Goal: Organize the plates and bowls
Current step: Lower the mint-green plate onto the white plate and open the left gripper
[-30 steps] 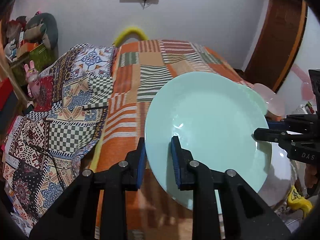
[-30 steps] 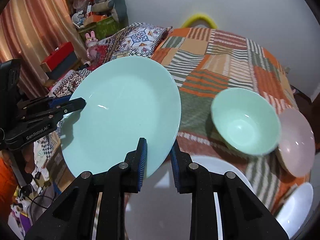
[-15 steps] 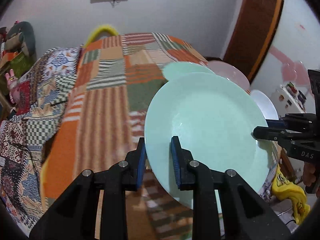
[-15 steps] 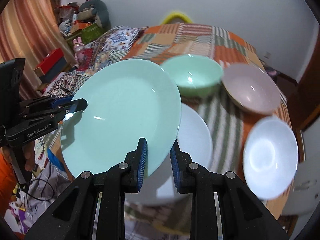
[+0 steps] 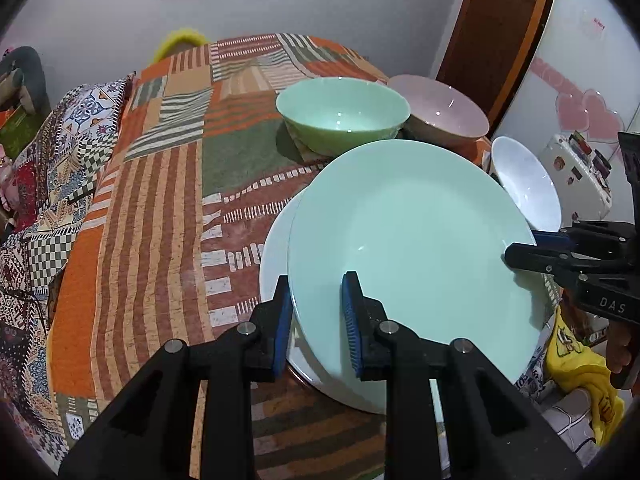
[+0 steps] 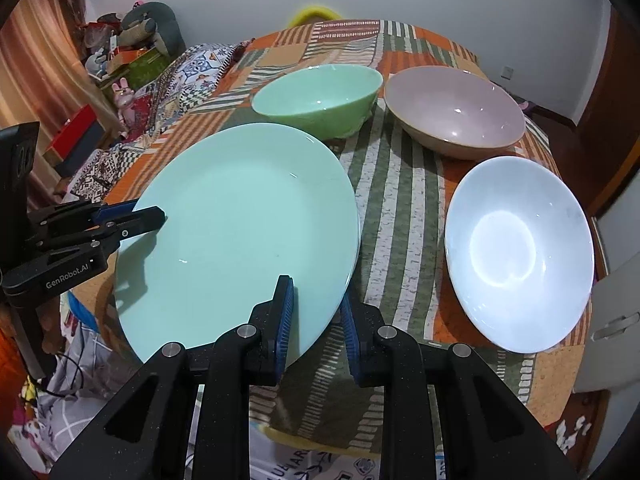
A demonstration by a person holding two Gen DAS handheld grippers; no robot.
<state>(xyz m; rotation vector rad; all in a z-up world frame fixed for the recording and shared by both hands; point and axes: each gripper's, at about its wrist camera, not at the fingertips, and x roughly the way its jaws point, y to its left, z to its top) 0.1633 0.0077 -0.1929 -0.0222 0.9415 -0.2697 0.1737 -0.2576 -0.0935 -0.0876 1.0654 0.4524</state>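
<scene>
Green plate: held at opposite rims by both tongs, low over the white plate on the bed.
Left tongs: closed on the near rim.
Right tongs: likewise gripping the rim.
Green bowl, pink bowl, white bowl: standing apart, unstacked.
Step, judged: stacking plates. Next: lower it level, centred on the white plate, then open both tongs.

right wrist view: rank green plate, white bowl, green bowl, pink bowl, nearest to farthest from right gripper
1. green plate, its rim between the right gripper jaws
2. white bowl, to the right
3. green bowl and pink bowl, at the back, too close to call
</scene>
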